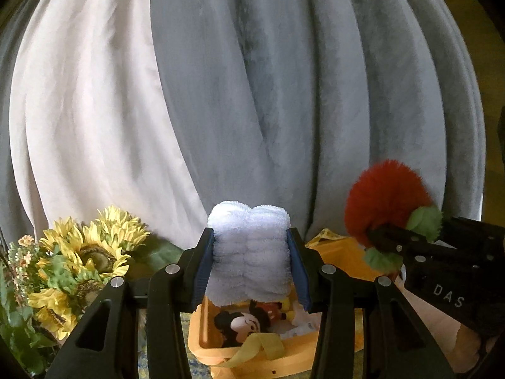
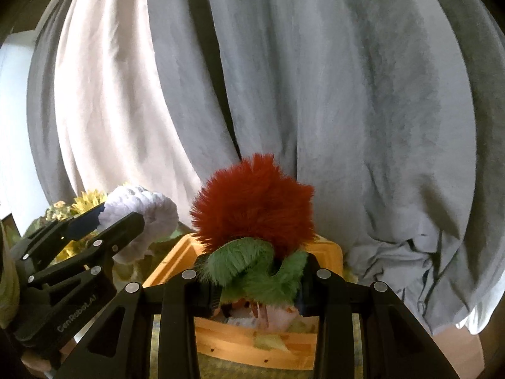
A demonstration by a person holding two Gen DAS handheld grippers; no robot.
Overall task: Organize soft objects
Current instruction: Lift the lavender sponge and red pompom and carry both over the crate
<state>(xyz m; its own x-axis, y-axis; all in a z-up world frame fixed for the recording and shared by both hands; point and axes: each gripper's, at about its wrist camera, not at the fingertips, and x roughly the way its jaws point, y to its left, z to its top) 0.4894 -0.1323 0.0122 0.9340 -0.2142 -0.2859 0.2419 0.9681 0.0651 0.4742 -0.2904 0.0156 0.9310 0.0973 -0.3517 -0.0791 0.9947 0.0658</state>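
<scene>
My left gripper is shut on a folded white fluffy towel, squeezed between its blue pads and held above a yellow wooden box. Inside the box lie a black-and-white mouse plush and other soft toys. My right gripper is shut on a red fluffy plush with green leaves, gripping it at the green part over the same box. The left wrist view has the red plush at the right, and the right wrist view has the towel at the left.
Grey and white curtains hang close behind the box and fill both views. A bunch of artificial sunflowers stands left of the box. A patterned rug lies under the box.
</scene>
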